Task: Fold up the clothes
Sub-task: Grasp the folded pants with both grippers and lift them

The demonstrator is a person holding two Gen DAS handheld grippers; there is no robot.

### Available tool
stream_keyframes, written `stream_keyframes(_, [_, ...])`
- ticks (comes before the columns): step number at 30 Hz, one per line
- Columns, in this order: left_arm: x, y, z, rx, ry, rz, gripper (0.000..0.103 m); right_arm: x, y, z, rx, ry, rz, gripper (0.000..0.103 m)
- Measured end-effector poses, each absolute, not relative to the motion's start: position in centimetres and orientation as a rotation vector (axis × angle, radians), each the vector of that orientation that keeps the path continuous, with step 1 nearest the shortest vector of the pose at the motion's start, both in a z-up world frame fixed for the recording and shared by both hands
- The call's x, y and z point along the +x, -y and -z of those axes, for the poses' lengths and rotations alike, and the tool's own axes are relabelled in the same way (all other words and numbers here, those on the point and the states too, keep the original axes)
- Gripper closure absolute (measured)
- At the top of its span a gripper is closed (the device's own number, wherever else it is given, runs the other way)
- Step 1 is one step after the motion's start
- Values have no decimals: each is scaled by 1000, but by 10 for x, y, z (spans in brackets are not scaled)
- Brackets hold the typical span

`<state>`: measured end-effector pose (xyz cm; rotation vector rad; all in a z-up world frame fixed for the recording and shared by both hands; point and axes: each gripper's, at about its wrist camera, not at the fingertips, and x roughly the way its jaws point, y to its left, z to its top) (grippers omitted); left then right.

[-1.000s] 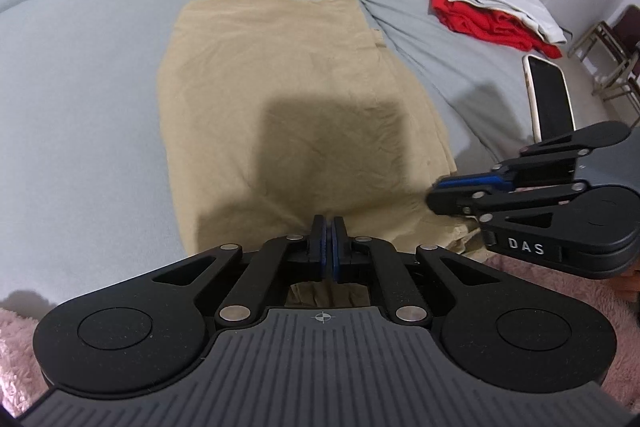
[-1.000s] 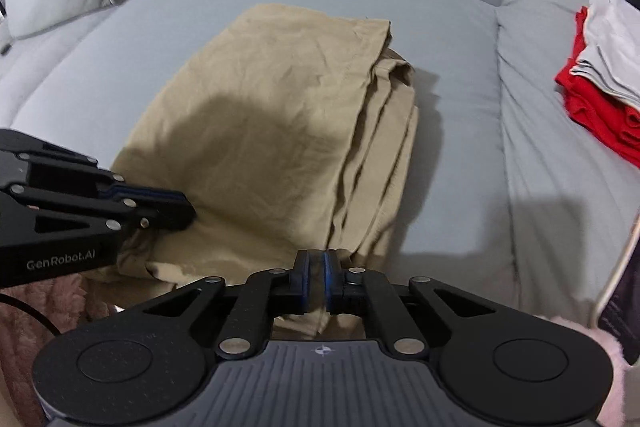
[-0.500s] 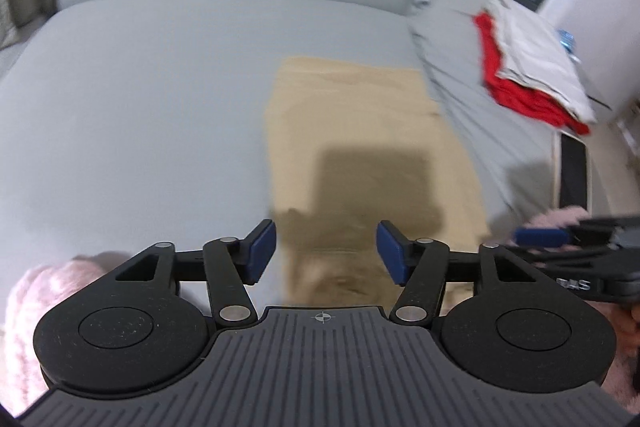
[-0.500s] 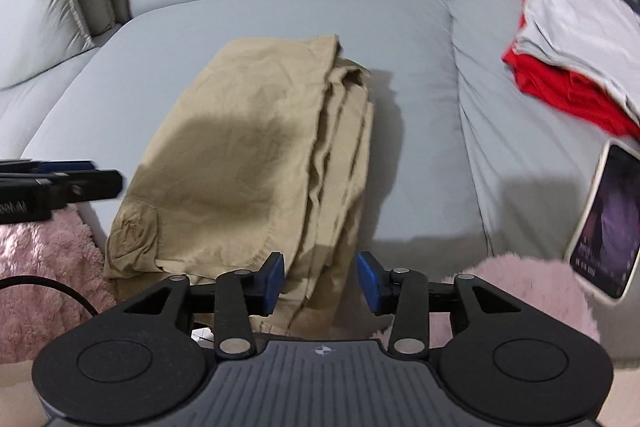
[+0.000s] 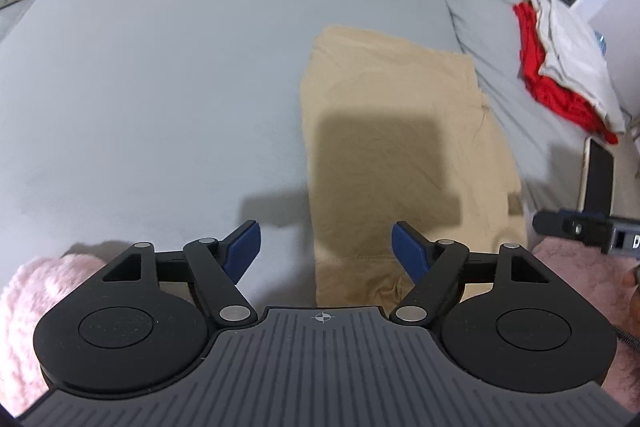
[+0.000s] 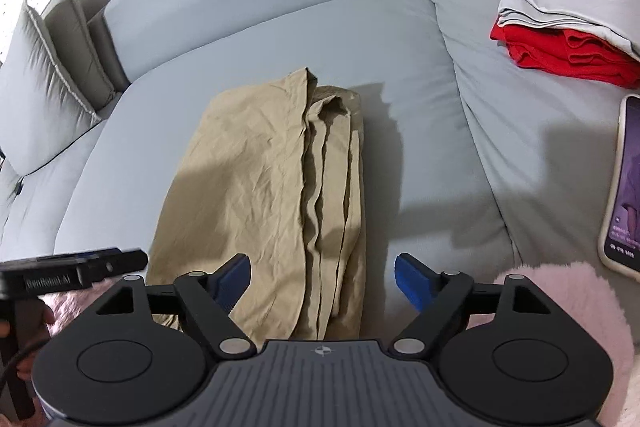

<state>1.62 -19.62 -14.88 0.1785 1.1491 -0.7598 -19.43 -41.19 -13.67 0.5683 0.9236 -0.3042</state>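
Grey sofa cushions (image 6: 420, 75) carry everything. At left lie pillows (image 6: 36, 99); mid-seat lies the folded tan garment (image 6: 276, 195), layered edges on its right side. Both the left gripper (image 5: 326, 247) and right gripper (image 6: 322, 277) have jaws opening, nothing between them. Soft, light cloth, probably best pinched at the near corners. Folded red and grey clothes (image 6: 560, 15) and a phone (image 6: 624, 187) lie right.

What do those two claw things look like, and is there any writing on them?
Both are black. The left claw and right claw each have two blue fingertips on jointed black bars with silver pins, two round black discs, and a grey ribbed body with a small crosshair mark. From the side, the left one reads "GenRobot.AI" in white, with a thin black cable hanging below it. A fuzzy pink sleeve shows beside them.
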Motion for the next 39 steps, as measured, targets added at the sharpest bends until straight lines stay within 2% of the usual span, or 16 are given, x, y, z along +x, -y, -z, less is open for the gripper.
stream_keyframes(8, [20,219,165,198,-1173,789,25,-168,429,163,588,-935,301,22])
stream_keyframes(10, [22,223,173,205,-1196,794,24,-165,432,172,600,-962,292,24])
stream_keyframes(12, [23,224,175,211,-1206,796,23,-162,432,180,603,-981,276,30])
stream_keyframes(19, [13,244,183,271,-1211,804,22,-152,411,183,484,-988,220,32])
stream_keyframes(25, [1,259,189,350,-1175,802,22,-148,398,184,402,-997,218,47])
stream_keyframes(27, [-3,261,188,367,-1158,794,24,-149,395,182,393,-994,223,55])
stream_keyframes(33, [-22,268,183,426,-1082,779,34,-151,371,176,251,-973,236,76])
stream_keyframes(36, [-31,272,177,466,-1032,783,48,-153,366,172,225,-957,244,82])
stream_keyframes(38, [-39,274,168,492,-994,787,62,-156,367,169,234,-945,247,86])
stream_keyframes(39, [-42,275,163,497,-979,789,65,-159,368,166,250,-932,249,87])
